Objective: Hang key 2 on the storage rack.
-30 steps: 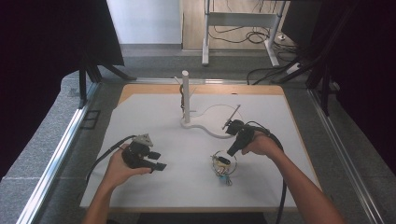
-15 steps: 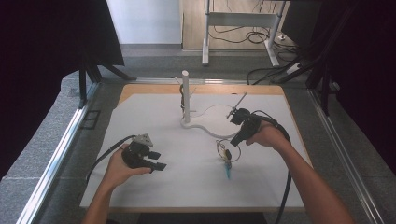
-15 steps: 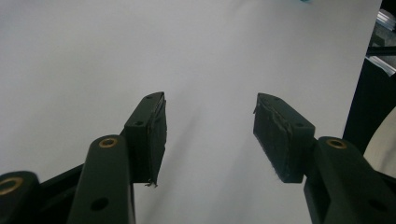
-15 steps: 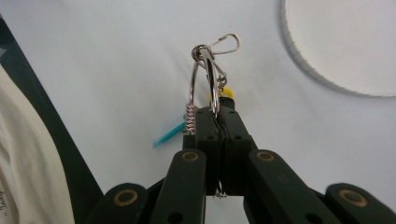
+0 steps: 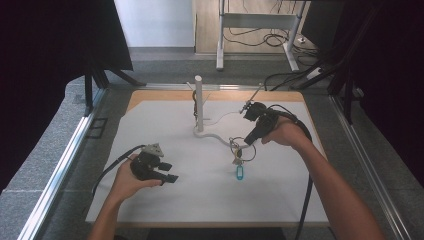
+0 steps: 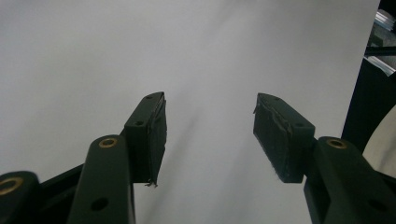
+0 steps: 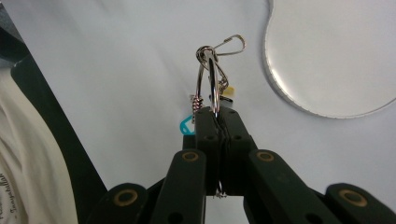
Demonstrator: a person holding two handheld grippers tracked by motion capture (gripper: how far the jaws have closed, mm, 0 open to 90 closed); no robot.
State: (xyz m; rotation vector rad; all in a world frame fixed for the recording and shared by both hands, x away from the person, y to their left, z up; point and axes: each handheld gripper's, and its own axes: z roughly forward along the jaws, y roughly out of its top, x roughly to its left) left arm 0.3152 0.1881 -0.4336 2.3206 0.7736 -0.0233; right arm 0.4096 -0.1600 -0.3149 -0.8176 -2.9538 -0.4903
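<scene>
— Right gripper view first: why is the right claw (image 7: 217, 112) pinched so tight?
— Its jaws are pressed together on the edge of the key ring (image 7: 208, 81), a thin wire loop, so a firm pinch looks needed to keep it from slipping. A small clip hangs off the top of the ring.
— And where is that ring on the desk (image 5: 165, 125)?
— In the high view the key ring (image 5: 242, 149) hangs from the claw just above the white sheet, with its blue tag (image 5: 239, 173) dangling below, a little right of the white post (image 5: 199, 102) on its curved base.
— Is the post the likely target?
— Probably; lifting the ring clear suits hanging it there.
— And the left claw (image 5: 167, 175)?
— Resting on the sheet, jaws partly apart, nothing between them; seemingly just waiting.
</scene>
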